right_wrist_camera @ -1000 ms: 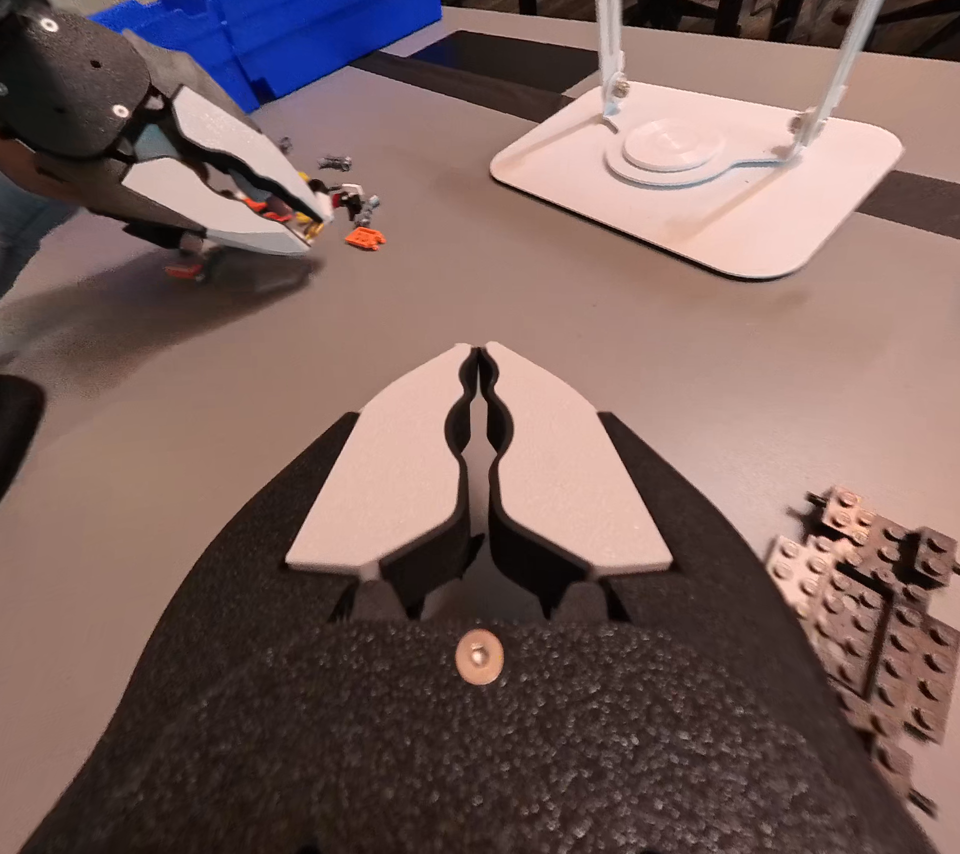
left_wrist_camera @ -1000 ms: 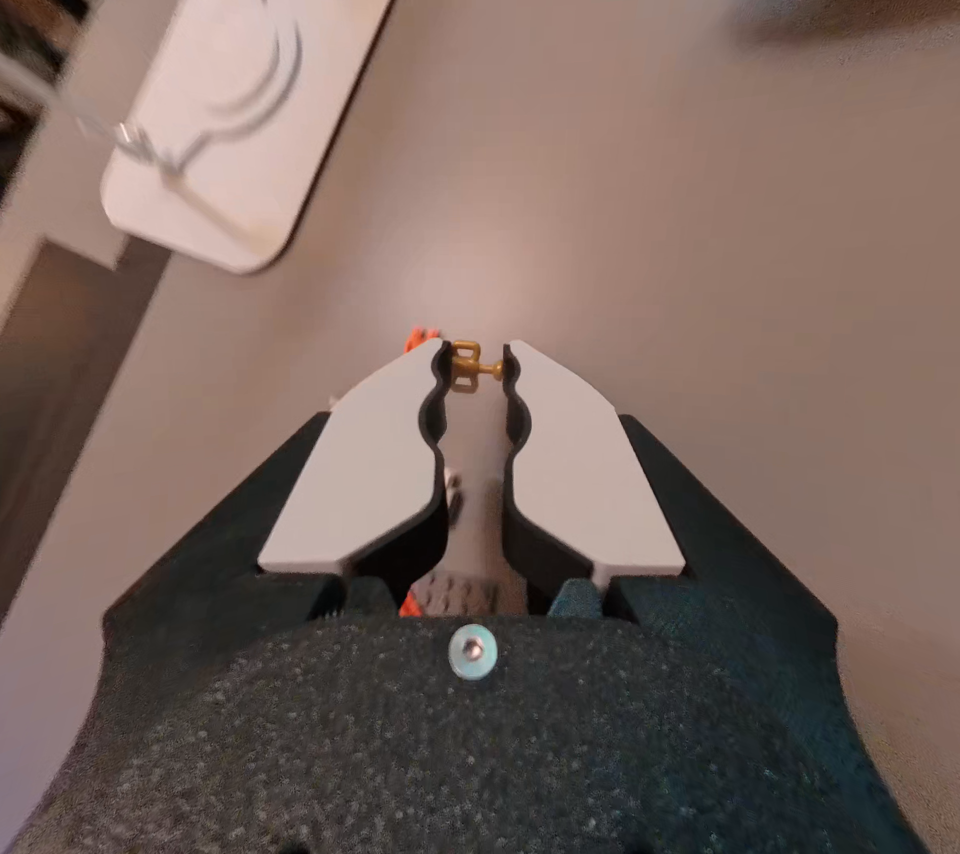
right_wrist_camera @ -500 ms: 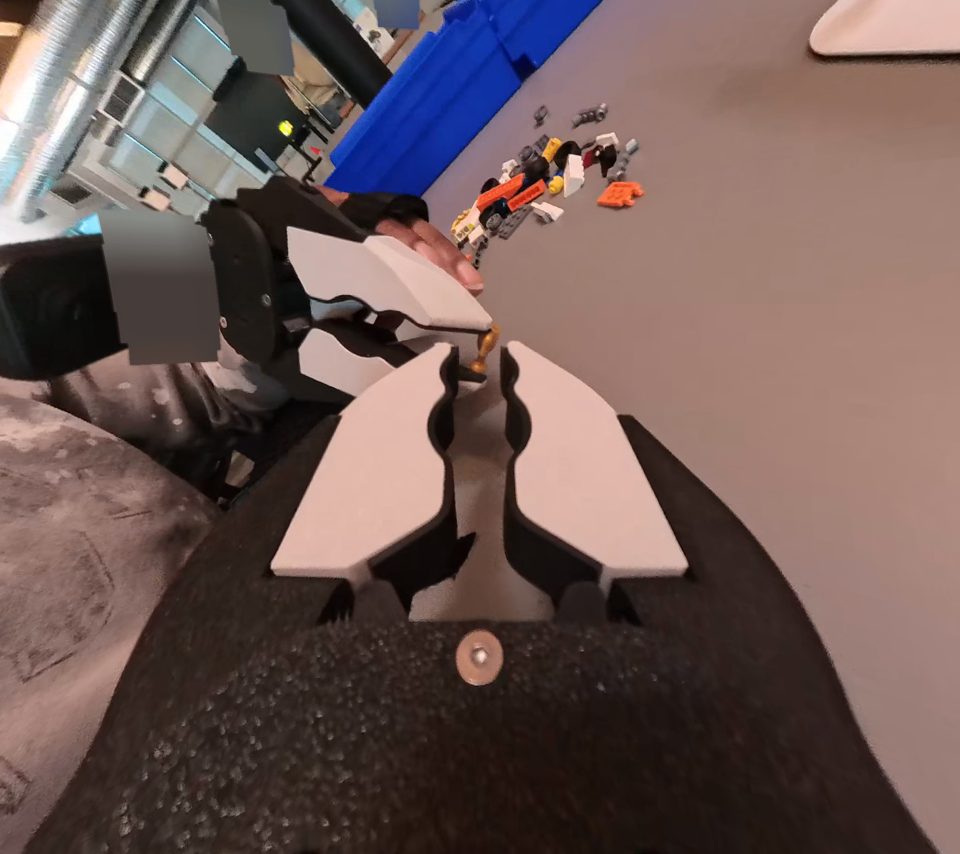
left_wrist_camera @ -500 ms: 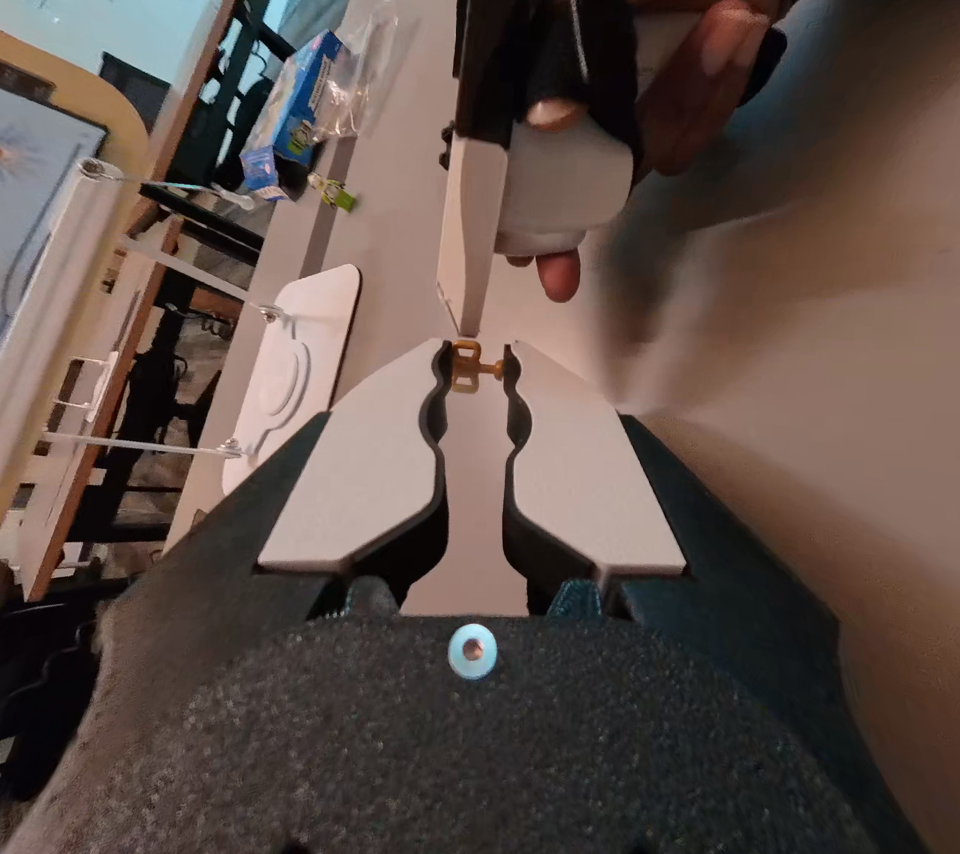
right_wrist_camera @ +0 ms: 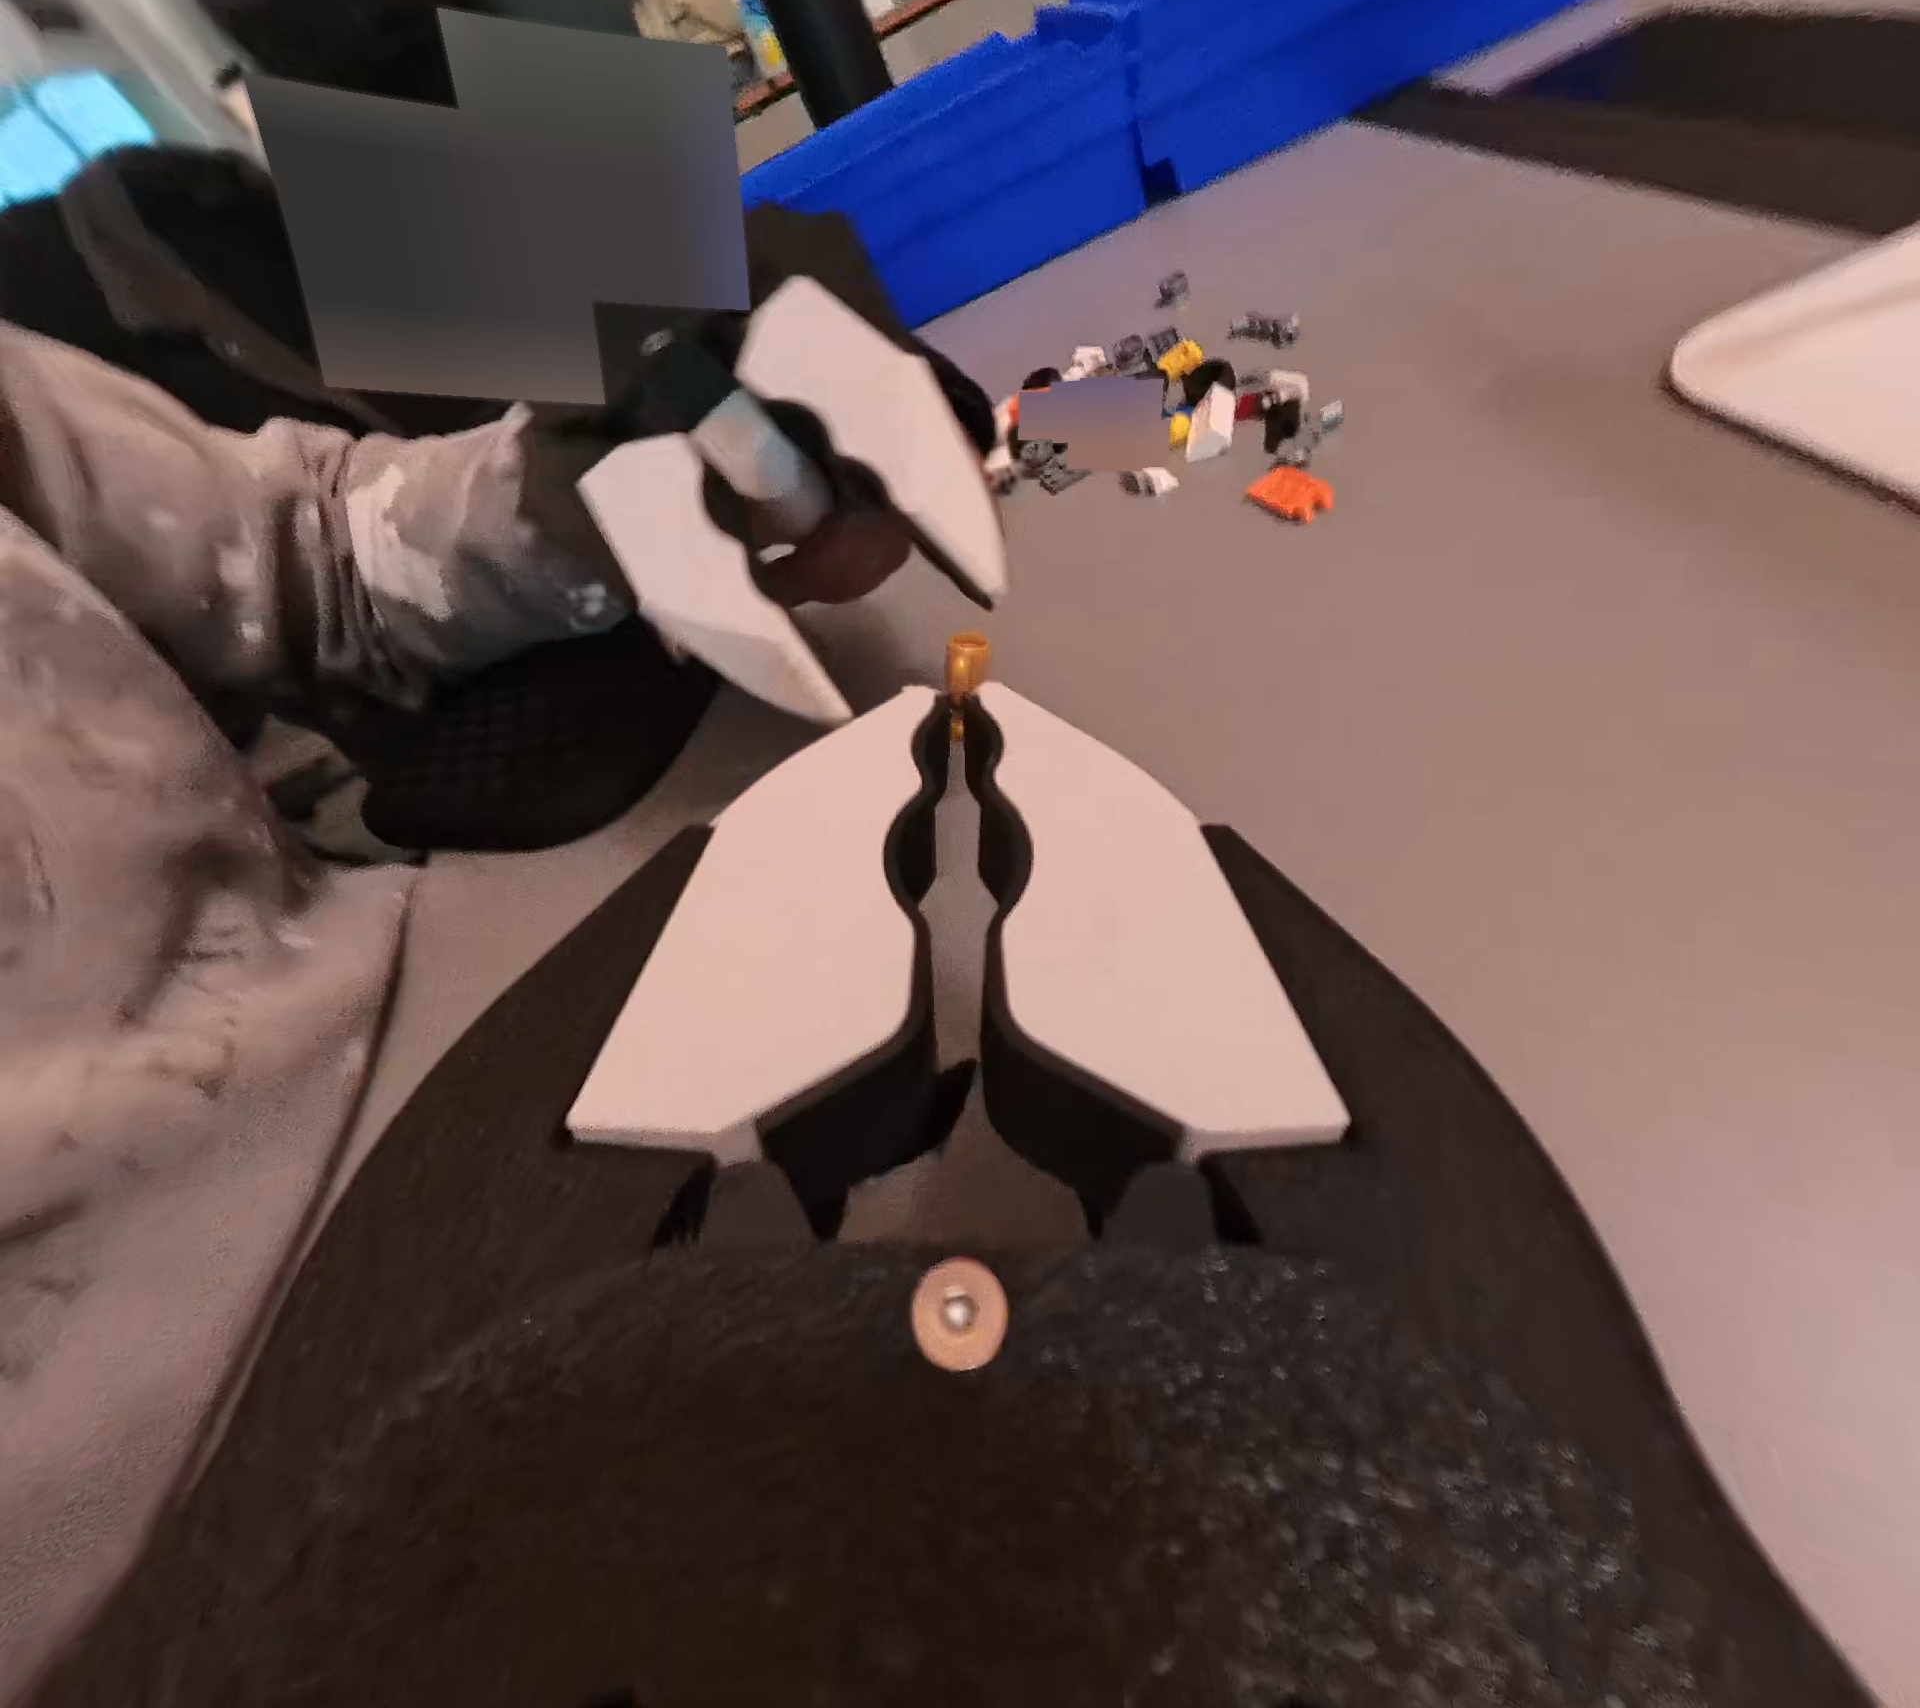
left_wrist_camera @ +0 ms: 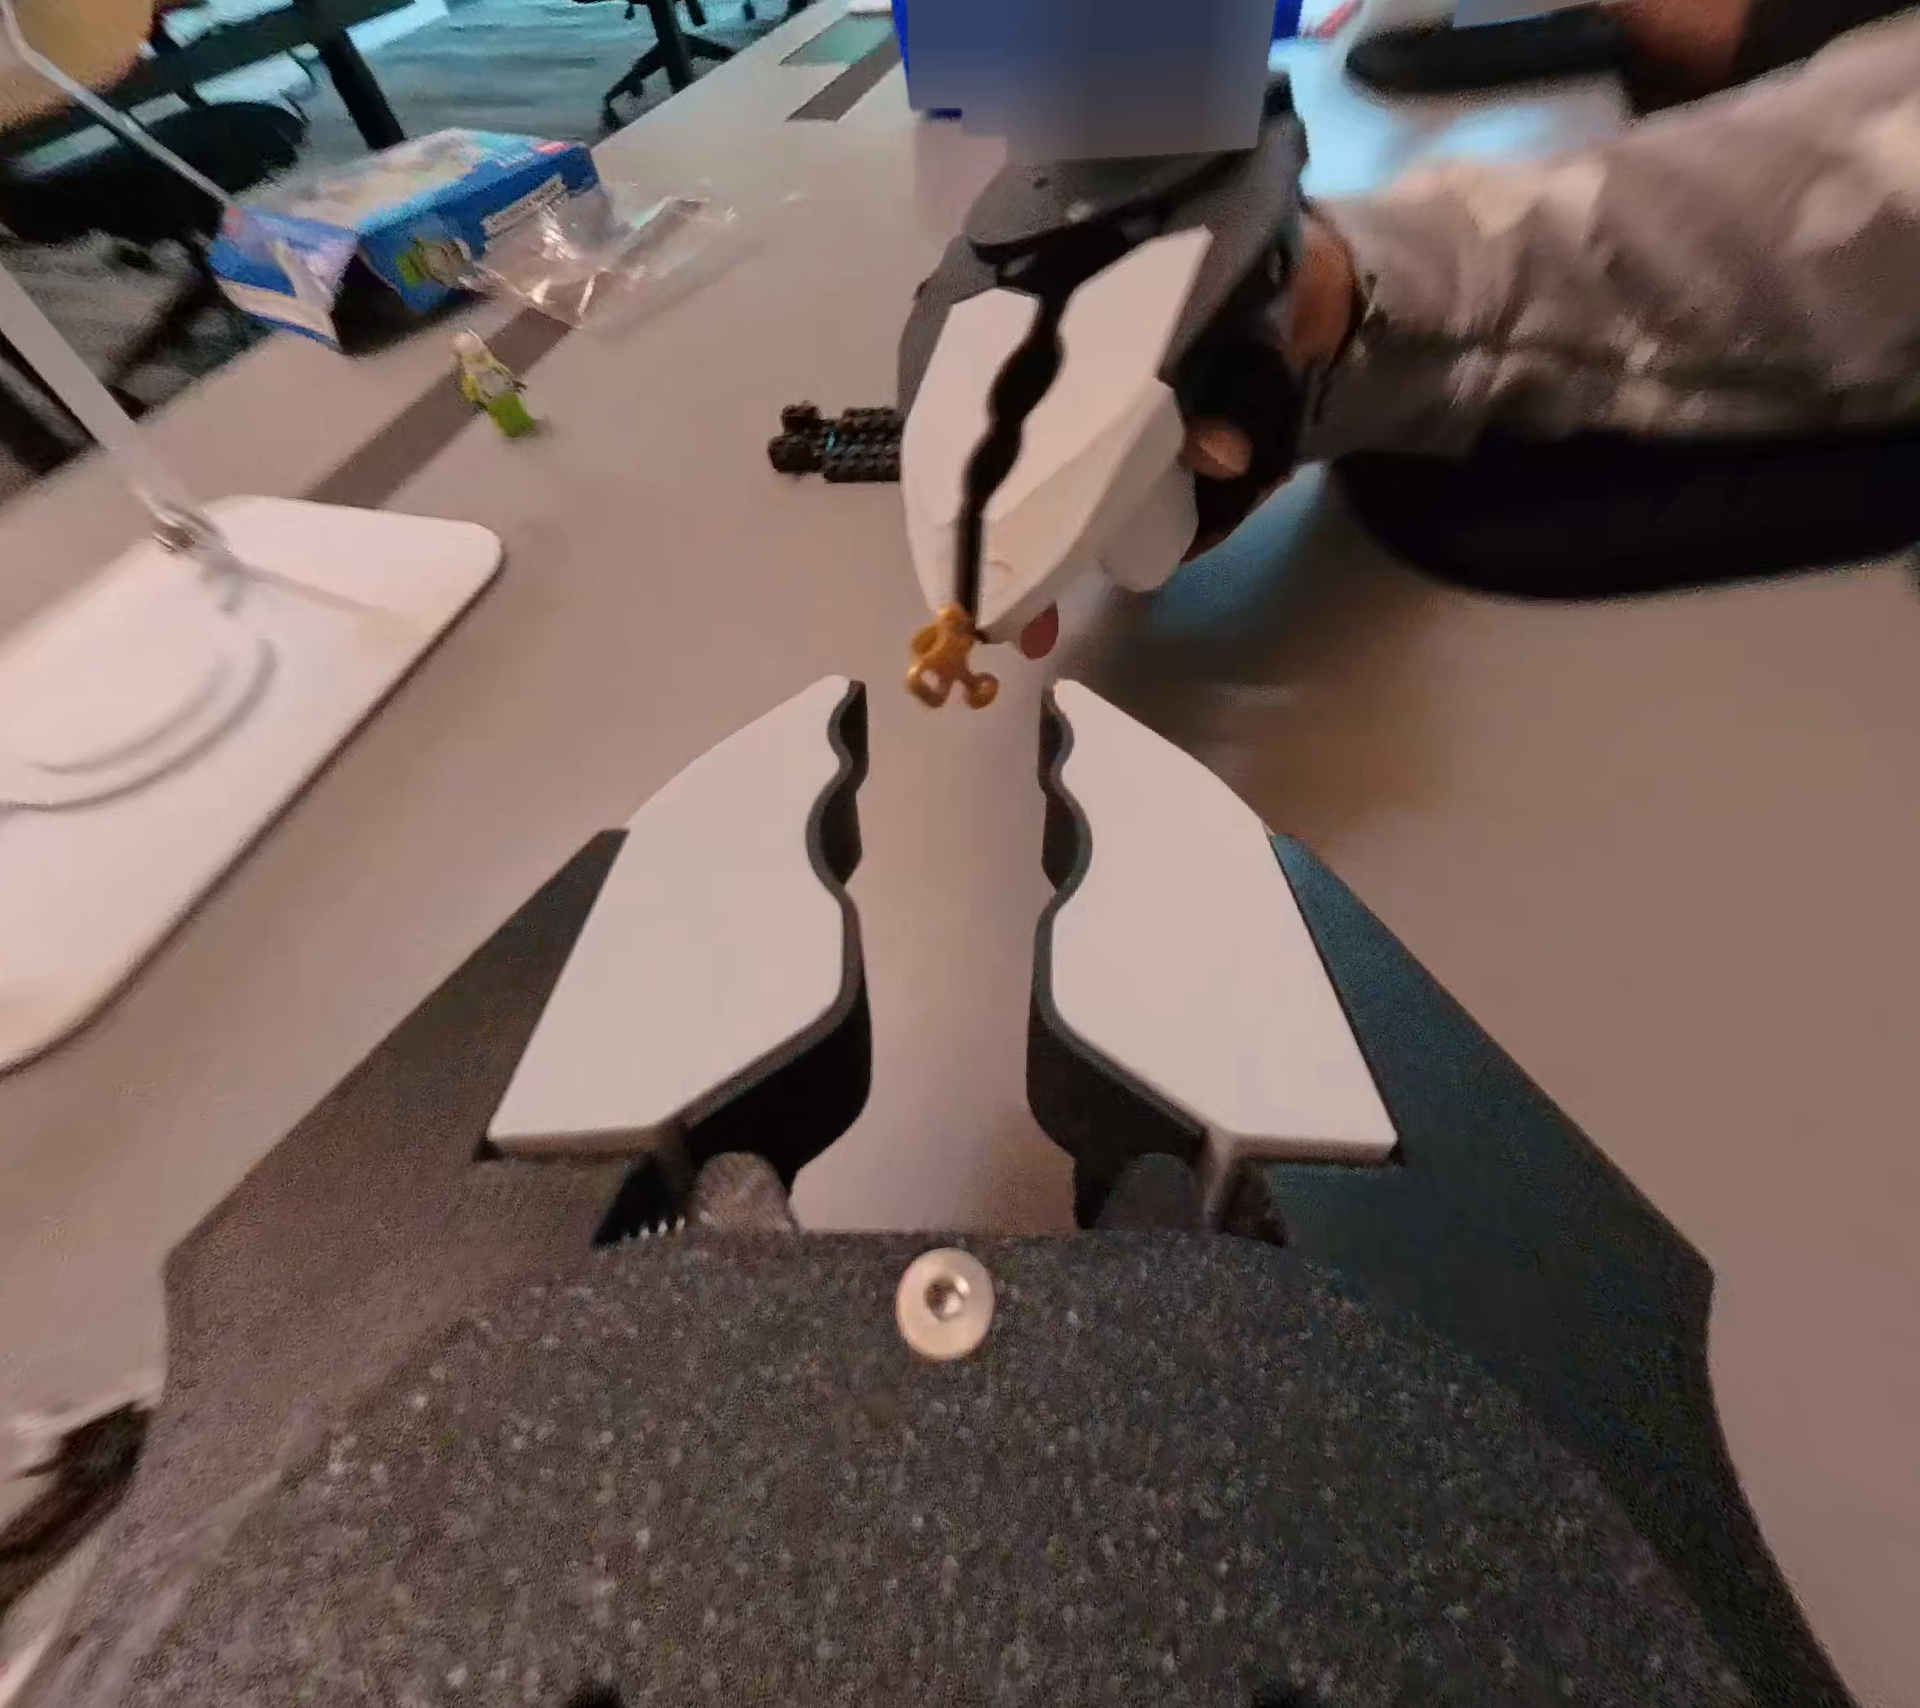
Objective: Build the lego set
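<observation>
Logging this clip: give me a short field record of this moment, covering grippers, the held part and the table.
left gripper: open, empty
right gripper: shut on gold piece
gold piece: small, pinched at the right gripper's tips, just ahead of the left gripper
loose brick pile: on the grey table, near blue bins
dark brick assembly: on the table
minifigure: standing

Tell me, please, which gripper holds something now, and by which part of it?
The right gripper pinches the small gold piece by its thin stem, at the very fingertips; the cup end sticks out. The left gripper is open and holds nothing.
</observation>
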Tool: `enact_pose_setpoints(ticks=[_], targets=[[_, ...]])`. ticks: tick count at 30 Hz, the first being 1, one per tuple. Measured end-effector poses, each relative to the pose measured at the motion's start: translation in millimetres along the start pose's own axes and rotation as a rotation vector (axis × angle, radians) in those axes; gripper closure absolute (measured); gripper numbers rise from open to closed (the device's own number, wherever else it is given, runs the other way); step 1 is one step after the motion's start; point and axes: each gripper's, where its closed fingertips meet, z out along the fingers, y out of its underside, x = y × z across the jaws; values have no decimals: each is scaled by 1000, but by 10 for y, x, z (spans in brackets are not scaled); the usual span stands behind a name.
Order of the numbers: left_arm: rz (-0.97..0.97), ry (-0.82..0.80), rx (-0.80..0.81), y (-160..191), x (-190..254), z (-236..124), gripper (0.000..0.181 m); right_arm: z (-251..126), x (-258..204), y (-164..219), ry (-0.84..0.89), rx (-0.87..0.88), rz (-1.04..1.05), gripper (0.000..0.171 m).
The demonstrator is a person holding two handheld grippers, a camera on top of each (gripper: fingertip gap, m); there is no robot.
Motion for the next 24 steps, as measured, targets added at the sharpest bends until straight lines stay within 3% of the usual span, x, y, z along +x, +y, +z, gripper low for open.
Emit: enact_pose_setpoints(ticks=[3, 8, 13, 17, 24], targets=[[-121, 79, 70, -40, 19, -18, 155, -21, -95, -12, -33, 15, -104, 169], [-90, 124, 55, -11, 118, 21, 175, -22, -155, 11, -60, 14, -147, 169], [-83, 115, 57, -15, 116, 51, 179, -47, -102, 14, -35, 7, -155, 169], [-43, 54, 3, -1, -84, 155, 179, -145, 170, -5, 120, -24, -186, 165], [-112, -19, -206, 436, -698, 565, 178, -418, 520, -144, 281, 53, -118, 163]])
